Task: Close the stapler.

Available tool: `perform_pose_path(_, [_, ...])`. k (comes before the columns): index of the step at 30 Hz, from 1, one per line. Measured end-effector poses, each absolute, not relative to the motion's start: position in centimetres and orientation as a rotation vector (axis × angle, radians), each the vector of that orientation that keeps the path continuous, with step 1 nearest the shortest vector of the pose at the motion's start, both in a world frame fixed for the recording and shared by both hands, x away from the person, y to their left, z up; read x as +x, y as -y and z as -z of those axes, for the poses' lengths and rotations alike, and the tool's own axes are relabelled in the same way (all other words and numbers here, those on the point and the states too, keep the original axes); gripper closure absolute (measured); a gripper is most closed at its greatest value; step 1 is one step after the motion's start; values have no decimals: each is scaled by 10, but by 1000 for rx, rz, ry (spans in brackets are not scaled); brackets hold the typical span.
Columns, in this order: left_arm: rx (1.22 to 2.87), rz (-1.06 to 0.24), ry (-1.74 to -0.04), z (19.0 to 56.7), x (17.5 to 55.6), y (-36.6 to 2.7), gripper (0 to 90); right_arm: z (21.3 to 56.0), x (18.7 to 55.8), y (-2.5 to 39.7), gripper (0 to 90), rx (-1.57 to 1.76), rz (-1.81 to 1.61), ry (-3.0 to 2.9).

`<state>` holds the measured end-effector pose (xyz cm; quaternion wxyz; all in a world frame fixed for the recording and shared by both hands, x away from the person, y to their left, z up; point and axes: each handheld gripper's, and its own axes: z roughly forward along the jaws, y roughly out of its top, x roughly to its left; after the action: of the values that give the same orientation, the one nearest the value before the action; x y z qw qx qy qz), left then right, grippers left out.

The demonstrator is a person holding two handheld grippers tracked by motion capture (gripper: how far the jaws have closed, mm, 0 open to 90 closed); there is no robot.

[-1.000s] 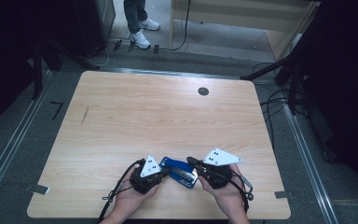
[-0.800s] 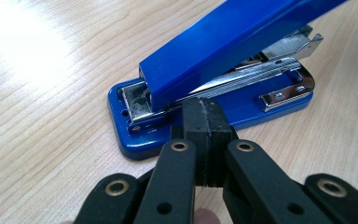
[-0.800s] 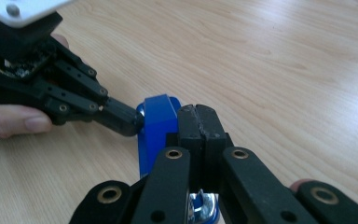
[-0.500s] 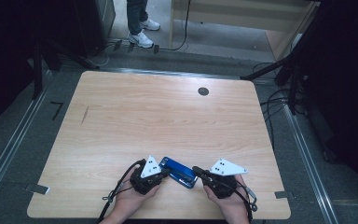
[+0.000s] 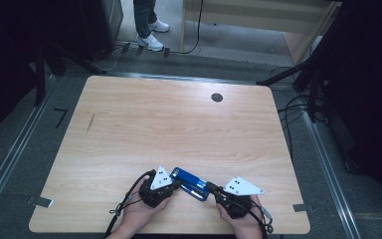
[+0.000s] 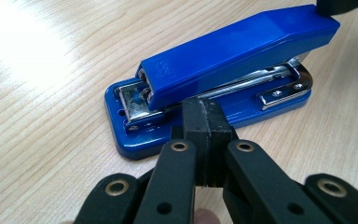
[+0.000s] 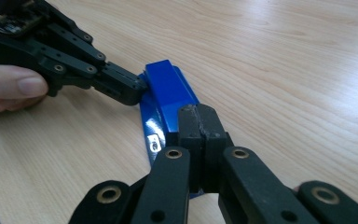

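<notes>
The blue stapler [image 5: 189,182] lies near the front edge of the desk [image 5: 179,124], between our two tongs. The left tongs [image 6: 207,135] are closed with nothing in them and press against its side, probably to steady it. The right tongs [image 7: 199,135], also closed and empty, push on its front end.

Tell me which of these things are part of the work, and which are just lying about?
In the work:
- blue stapler
- left gripper, shut, touching its side
- right gripper, shut, pressing on its top

Just lying about:
- round dark grommet at the table's far edge
- cables on the floor
</notes>
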<state>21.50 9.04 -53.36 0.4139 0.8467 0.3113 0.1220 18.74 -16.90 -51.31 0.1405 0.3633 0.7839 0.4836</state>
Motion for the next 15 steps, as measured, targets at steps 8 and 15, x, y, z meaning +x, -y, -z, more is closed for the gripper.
perform_pose_path(8, [2126,-306,-787,534,215,-91,900,517,188,170,900,1041,-1400,-2269])
perform_pose_path(15, [2128,-313,-787,533,215,-90,900,517,187,168,900,1065,-1366,-2255])
